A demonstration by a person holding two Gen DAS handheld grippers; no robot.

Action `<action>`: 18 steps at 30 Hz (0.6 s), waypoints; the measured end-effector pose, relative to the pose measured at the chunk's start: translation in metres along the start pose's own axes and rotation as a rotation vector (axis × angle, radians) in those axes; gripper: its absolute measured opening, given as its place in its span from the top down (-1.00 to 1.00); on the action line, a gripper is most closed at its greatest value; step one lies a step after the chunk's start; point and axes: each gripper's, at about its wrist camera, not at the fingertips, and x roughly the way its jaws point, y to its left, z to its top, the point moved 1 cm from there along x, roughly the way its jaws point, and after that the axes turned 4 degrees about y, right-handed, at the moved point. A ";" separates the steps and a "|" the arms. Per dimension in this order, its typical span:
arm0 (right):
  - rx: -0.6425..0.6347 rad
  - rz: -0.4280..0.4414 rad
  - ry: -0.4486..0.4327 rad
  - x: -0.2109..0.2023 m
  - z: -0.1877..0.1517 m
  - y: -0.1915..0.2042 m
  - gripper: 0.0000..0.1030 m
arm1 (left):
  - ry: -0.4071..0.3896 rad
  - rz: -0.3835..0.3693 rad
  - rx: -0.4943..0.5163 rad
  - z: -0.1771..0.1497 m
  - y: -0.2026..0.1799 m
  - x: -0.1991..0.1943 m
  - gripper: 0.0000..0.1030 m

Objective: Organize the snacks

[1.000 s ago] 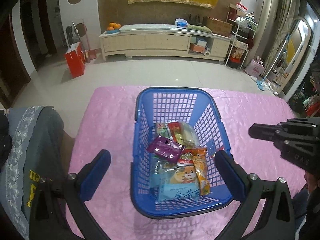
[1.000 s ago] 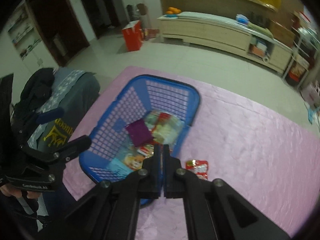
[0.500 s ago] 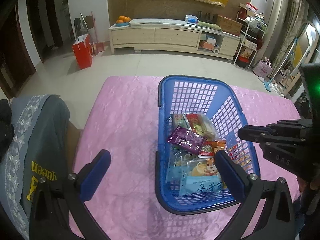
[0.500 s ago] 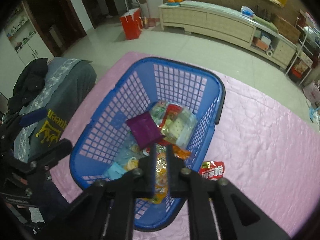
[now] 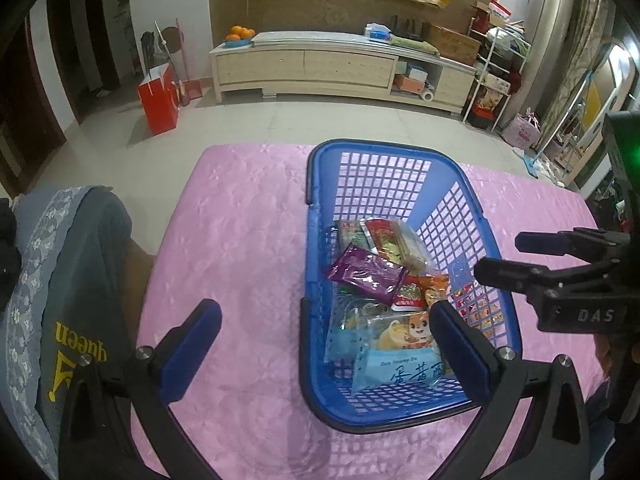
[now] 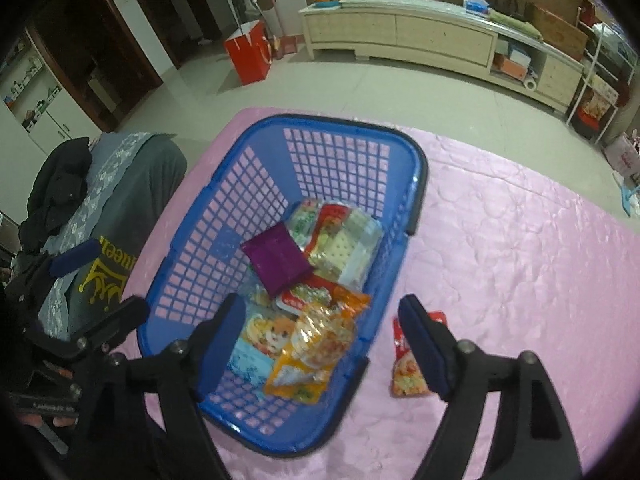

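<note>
my left gripper (image 5: 326, 338) has fingers wide apart, holding nothing, hovering over the pink tablecloth (image 5: 240, 240); its right finger overlaps the near wall of the blue basket (image 5: 316, 184). my right gripper (image 6: 322, 334) is also spread open and empty, straddling the basket's right wall at 6 o'clock in the right wrist view. the basket holds the snacks: a purple packet (image 6: 277, 261) on top, a cracker pack (image 6: 344, 246) at its 2 o'clock, an orange bag (image 6: 316, 344) just inside the right fingers, and a cartoon pouch (image 5: 404, 342) nearest me. one red snack packet (image 6: 406, 364) lies on the cloth just outside the basket, beside my right finger.
</note>
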 end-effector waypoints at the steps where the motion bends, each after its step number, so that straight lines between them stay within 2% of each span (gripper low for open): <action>1: 0.000 0.003 0.009 -0.001 -0.002 -0.003 -0.60 | 0.001 -0.003 0.003 0.001 -0.003 0.001 -1.00; 6: 0.065 -0.004 0.006 -0.009 -0.011 -0.028 -0.60 | 0.010 -0.024 0.033 0.004 -0.028 0.005 -1.00; 9: 0.108 0.038 -0.034 -0.016 -0.017 -0.049 -0.61 | 0.017 -0.021 0.061 0.006 -0.044 0.010 -1.00; 12: 0.058 -0.015 -0.069 -0.019 -0.023 -0.059 -0.63 | 0.022 -0.025 0.082 0.008 -0.058 0.015 -1.00; 15: -0.002 -0.111 -0.070 -0.018 -0.029 -0.066 -0.63 | 0.028 -0.028 0.102 0.009 -0.070 0.020 -1.00; 18: 0.021 -0.110 -0.027 -0.010 -0.034 -0.078 -0.65 | 0.038 -0.033 0.118 0.009 -0.079 0.028 -1.00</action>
